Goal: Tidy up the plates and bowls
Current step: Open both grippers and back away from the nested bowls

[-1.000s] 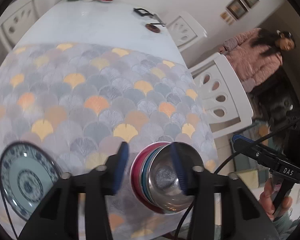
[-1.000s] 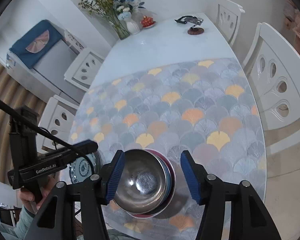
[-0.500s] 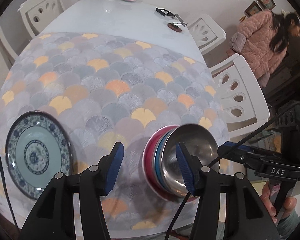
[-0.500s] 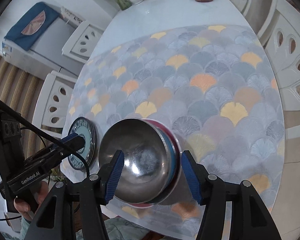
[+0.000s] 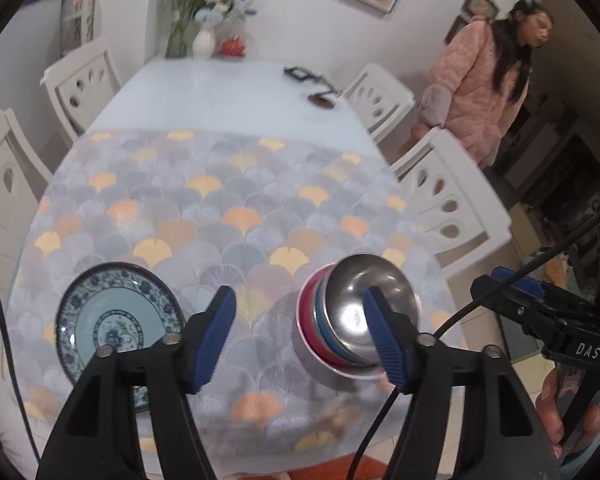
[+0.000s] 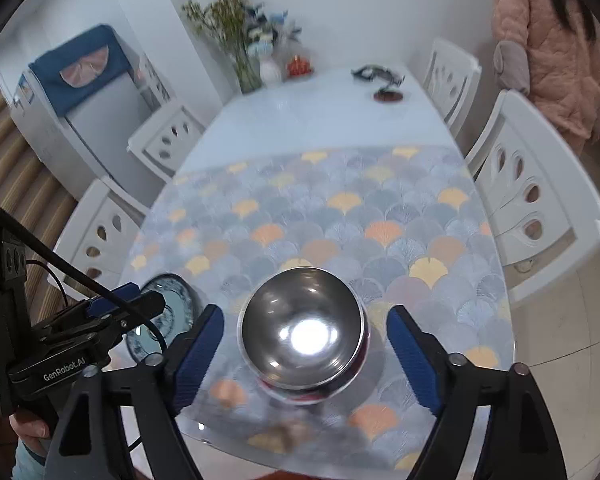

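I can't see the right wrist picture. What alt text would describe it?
A shiny steel bowl sits nested on coloured bowls on a fan-patterned tablecloth, between the opening right tongs, which do not touch it. A blue-patterned plate lies to the left, behind the left tongs.
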Demonstrator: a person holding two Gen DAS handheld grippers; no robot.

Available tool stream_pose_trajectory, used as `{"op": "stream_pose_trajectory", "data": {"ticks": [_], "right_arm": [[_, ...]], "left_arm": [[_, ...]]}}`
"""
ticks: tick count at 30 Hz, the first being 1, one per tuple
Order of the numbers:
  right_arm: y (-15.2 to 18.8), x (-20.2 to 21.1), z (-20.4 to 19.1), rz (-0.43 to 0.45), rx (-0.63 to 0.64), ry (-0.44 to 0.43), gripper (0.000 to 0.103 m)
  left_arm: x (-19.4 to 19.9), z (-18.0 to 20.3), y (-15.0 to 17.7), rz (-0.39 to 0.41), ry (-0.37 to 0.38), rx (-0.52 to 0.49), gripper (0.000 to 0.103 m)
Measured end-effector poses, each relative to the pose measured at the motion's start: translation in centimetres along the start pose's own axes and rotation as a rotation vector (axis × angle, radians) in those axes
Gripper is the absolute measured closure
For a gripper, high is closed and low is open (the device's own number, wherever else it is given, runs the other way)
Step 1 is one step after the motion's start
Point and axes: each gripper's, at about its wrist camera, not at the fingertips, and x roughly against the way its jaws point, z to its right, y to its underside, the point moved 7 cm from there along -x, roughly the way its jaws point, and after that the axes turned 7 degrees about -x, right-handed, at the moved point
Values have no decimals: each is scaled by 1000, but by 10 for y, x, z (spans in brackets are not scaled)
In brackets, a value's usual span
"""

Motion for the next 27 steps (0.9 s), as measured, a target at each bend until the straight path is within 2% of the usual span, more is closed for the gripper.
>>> {"op": "stream_pose_trajectory", "data": {"ticks": [5, 12, 17, 19, 21, 24, 27], "right_arm": [[31, 38, -19, 61, -8, 14, 16], [72, 62, -27, 73, -52, 3, 15], [75, 70, -24, 79, -68, -20, 14], [70, 69, -22, 79, -74, -29, 13], [64, 63, -17, 67, -93, -43, 12], [56, 40, 1, 2, -161, -57, 11], [56, 16, 20, -79, -227, -81, 11]], "left_arm": [[35, 7, 12, 35, 37, -20, 37], [70, 20, 25, 78, 55, -57, 37], [78, 24, 32, 73, 43, -49, 37], [79, 25, 32, 74, 43, -46, 33], [76, 25, 30, 80, 33, -41, 25], [62, 22, 26, 67, 24, -4, 25], [31, 12, 28, 1, 35, 77, 25]]}}
